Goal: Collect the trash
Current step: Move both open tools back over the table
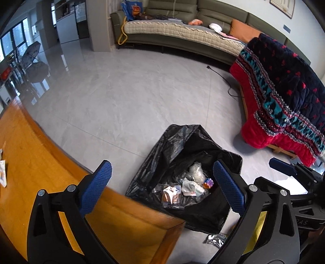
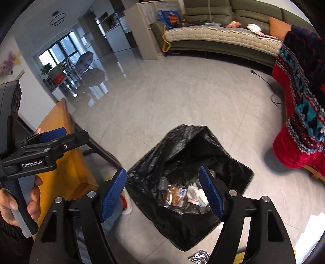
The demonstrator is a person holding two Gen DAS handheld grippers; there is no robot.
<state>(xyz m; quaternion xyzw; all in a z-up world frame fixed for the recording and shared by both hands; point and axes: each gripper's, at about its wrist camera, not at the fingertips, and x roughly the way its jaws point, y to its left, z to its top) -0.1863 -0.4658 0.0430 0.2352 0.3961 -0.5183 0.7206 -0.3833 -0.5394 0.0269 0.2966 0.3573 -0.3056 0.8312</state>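
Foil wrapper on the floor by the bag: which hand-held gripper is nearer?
Right, probably. The foil wrapper lies just under the right hand-held gripper; the left hand-held gripper hovers over the table corner.

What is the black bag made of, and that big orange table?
The black bag looks like thin plastic film: it crinkles, sags and glints grey where light hits. The table looks like wood with a smooth, glossy orange-brown finish; faint grain shows on top, though it may be only veneer.

Green sectional sofa (image 1: 213,12) with quilted cream cover (image 1: 178,32), orange cushion (image 1: 242,30), red and navy patterned blanket (image 1: 284,89) draped at right, wooden table (image 1: 40,172), grey tiled floor (image 1: 121,91), folded umbrellas (image 2: 85,61) near window.
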